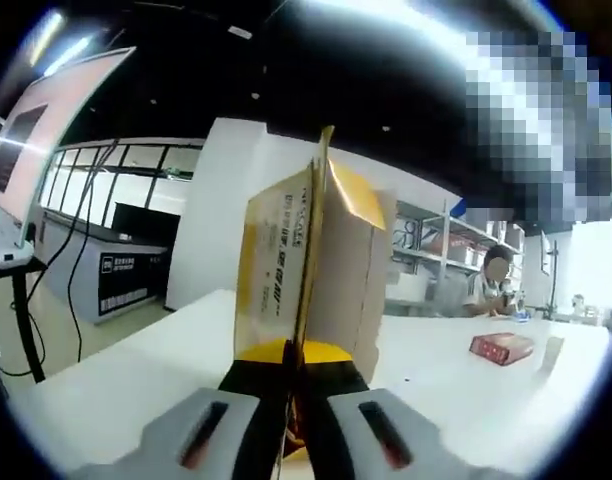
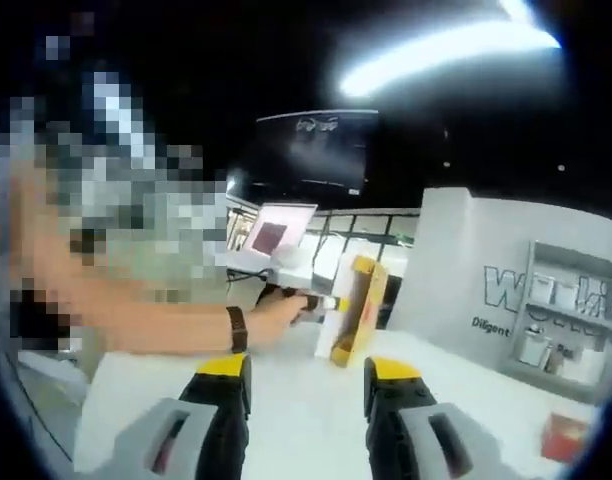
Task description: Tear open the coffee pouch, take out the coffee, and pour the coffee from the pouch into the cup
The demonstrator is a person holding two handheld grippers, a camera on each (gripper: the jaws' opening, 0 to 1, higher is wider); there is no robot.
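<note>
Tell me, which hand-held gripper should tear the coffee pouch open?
Probably the right hand-held gripper: it is open and empty, facing the yellow coffee pouch. The left hand-held gripper is clamped on the pouch, holding it upright.

A white table (image 1: 136, 370) spreads out beneath and ahead of the left gripper view's jaws. To their right on it lies a red box (image 1: 501, 347), with a small pale upright object (image 1: 552, 355) just beside it, too blurred to name. Farther right a seated person (image 1: 491, 283) faces metal shelving (image 1: 436, 250). Far left stands a dark counter (image 1: 121, 275) with cables hanging near it, under a row of windows (image 1: 116, 160). In the right gripper view, a white wall with large lettering (image 2: 546, 290) stands ahead right, and an open laptop (image 2: 276, 235) ahead left.
</note>
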